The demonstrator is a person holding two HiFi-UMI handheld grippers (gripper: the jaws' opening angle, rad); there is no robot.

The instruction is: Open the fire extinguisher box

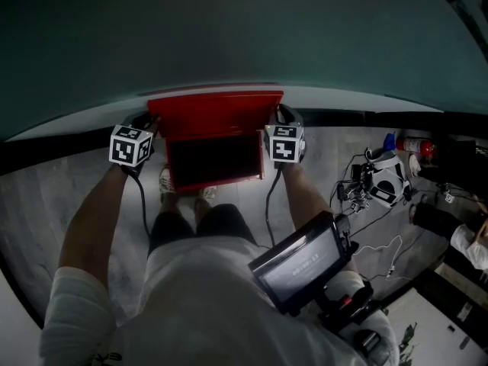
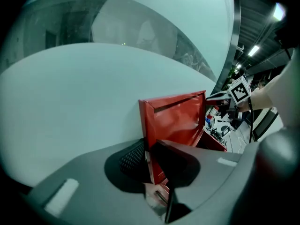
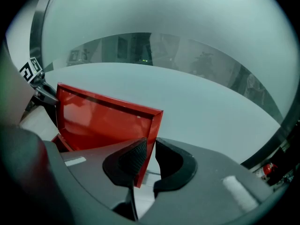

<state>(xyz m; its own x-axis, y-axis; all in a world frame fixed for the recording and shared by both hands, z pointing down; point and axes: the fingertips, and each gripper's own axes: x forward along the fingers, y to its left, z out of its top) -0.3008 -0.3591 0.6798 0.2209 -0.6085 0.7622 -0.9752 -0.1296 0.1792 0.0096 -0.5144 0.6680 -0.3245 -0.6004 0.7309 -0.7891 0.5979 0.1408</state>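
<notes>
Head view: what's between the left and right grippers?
The raised red lid fills that stretch. The left gripper and right gripper each clamp one side edge of it. The head view shows this; both gripper views confirm.

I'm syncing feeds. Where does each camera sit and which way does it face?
Head view: on the person's head, facing down at the red box lid; forearms, legs, left hand-held gripper and right hand-held gripper show.
Left gripper view: rides the left hand-held gripper, looking along jaws clamping the lid's left edge.
Right gripper view: rides the right hand-held gripper, jaws clamping the lid's right edge.
Shared: both gripper views show the lid and the other's marker cube.
</notes>
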